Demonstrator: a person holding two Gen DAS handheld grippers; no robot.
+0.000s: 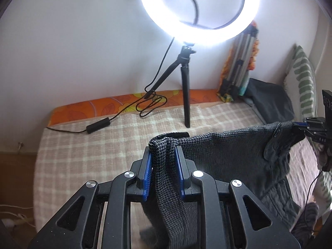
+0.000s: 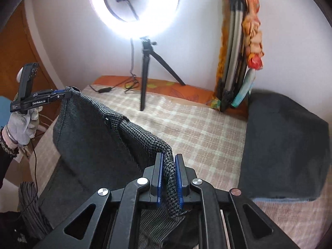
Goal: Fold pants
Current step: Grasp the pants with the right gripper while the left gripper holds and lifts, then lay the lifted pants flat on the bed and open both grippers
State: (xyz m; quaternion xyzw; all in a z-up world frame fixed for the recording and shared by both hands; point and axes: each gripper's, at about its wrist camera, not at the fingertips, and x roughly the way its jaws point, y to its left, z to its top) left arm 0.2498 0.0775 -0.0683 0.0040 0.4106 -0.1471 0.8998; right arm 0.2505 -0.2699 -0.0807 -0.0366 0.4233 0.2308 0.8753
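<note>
Now clamped: left gripper (image 1: 162,161) pinching 1 bunched corner of the grey pants (image 1: 228,151), right gripper (image 2: 168,172) pinching the opposite corner, no gap between pads and cloth. Stretched taut between the 2 along the top edge, remainder hanging down, clear above the checked blanket (image 2: 197,128) on the bed. Probably held apart like this to let the fabric drop flat before laying it down for a fold. Beyond, standing on the blanket: ring light (image 1: 199,10) on its tripod (image 1: 185,87).

White wall (image 1: 72,41); glowing ring light (image 1: 199,10); checked bed (image 1: 93,145).
</note>
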